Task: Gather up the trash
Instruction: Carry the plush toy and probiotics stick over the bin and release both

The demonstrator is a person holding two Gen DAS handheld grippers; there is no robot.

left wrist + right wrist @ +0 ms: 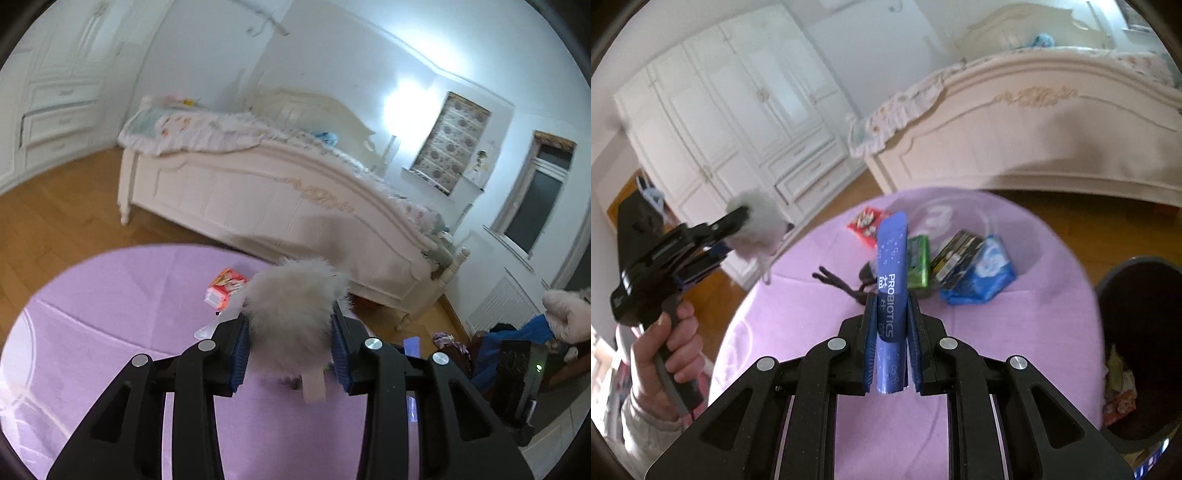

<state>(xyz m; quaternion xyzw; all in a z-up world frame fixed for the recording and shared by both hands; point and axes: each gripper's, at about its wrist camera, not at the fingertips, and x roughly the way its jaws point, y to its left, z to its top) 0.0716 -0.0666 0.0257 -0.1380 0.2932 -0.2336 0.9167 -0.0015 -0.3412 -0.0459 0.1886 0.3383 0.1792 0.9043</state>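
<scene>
My left gripper [291, 332] is shut on a grey-white fluffy pom-pom [295, 306] with a beige strap hanging below it, lifted above the round purple table [110, 314]. From the right wrist view the same left gripper [735, 229] shows at the left, held by a hand [672, 354], the fluffy pom-pom [757, 229] in its jaws. My right gripper [891, 295] is shut on a blue PROBIOTICS sachet [892, 280], standing upright above the table [1015, 332]. An orange snack packet [225, 288] lies on the table beyond the pom-pom.
On the table lie a red packet [866, 225], a green packet [919, 262], a dark packet [955, 258], a blue wrapper [986, 273] and a black string [838, 282]. A dark bin [1137, 350] with trash stands at the right. A cream bed [277, 184] and white wardrobe [720, 122] stand behind.
</scene>
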